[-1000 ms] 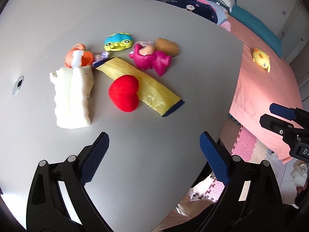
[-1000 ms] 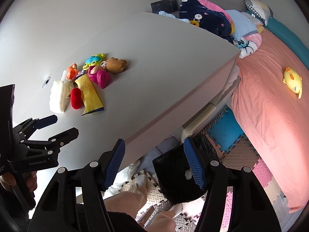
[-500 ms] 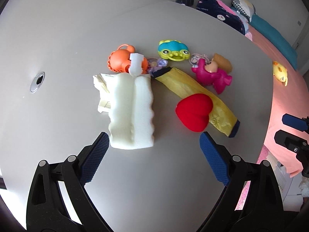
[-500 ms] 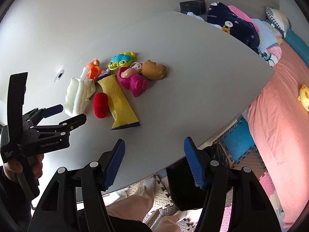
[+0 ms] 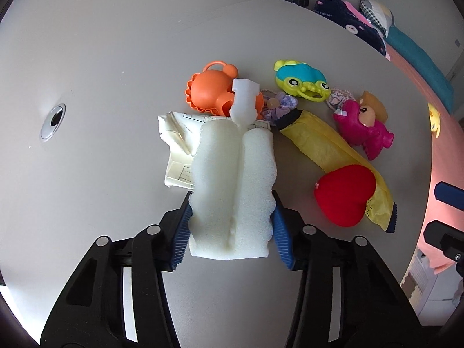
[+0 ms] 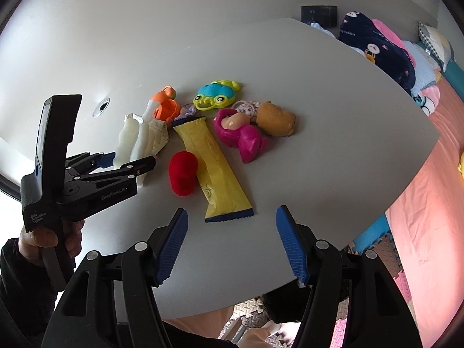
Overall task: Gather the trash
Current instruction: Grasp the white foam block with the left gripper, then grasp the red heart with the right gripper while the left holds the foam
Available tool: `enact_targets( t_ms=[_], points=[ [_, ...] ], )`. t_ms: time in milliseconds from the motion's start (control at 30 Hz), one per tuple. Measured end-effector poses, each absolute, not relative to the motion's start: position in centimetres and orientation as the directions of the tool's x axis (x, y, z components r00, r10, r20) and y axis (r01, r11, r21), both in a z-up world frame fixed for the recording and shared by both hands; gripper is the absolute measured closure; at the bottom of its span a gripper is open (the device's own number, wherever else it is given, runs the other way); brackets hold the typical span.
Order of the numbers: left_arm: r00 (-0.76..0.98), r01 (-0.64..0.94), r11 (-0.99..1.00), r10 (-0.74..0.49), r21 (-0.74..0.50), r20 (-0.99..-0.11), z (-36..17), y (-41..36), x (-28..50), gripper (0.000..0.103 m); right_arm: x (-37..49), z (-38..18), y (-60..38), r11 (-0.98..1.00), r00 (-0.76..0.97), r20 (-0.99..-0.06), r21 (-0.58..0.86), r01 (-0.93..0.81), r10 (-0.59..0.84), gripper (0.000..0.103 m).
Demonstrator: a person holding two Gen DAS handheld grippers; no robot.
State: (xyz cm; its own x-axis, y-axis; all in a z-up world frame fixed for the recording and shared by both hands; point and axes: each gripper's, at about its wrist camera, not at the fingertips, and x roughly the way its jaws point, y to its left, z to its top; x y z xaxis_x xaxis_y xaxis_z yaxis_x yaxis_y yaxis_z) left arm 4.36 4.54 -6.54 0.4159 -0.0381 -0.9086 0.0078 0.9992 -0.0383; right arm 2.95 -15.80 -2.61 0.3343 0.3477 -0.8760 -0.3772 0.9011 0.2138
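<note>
Squeezing the foam [image 5: 232, 197] at its near end, the left gripper [image 5: 232, 226] should lift straight, shedding the paper [image 5: 177, 145] beneath on the table [image 5: 101, 159]. Right gripper [image 6: 232, 243] hovers wide near the wrapper [image 6: 214, 162].

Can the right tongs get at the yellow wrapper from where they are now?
Probably yes. The right tongs are open and the yellow wrapper lies just ahead with its near end bare. The red heart touches only its left edge, farther up.
</note>
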Motion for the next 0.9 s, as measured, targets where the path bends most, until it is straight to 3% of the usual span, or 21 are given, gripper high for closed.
enact_targets(
  t_ms=[233,633,833,900],
  points=[
    [0.434,0.01,0.996,-0.089,-0.094,-0.897,-5.9,6.9,2.3,0.066,3.4,-3.2,-12.7,0.875,0.301,-0.882,0.209,-0.436,0.361,0.039],
    [0.462,-0.064,0.994,-0.05,-0.09,-0.886,-4.2,10.7,-0.7,0.066,5.9,-5.0,-9.1,0.852,0.269,-0.896,0.189,-0.488,0.353,0.039],
    [0.446,-0.097,0.991,-0.044,-0.097,-0.894,-4.6,11.4,-1.1,0.066,6.4,-5.7,-7.9,0.835,0.249,-0.906,0.173,-0.522,0.343,0.062],
    [0.444,-0.098,0.991,-0.044,-0.097,-0.895,-4.6,11.4,-1.2,0.066,6.5,-5.9,-7.5,0.828,0.235,-0.908,0.179,-0.531,0.347,0.066]
  ],
)
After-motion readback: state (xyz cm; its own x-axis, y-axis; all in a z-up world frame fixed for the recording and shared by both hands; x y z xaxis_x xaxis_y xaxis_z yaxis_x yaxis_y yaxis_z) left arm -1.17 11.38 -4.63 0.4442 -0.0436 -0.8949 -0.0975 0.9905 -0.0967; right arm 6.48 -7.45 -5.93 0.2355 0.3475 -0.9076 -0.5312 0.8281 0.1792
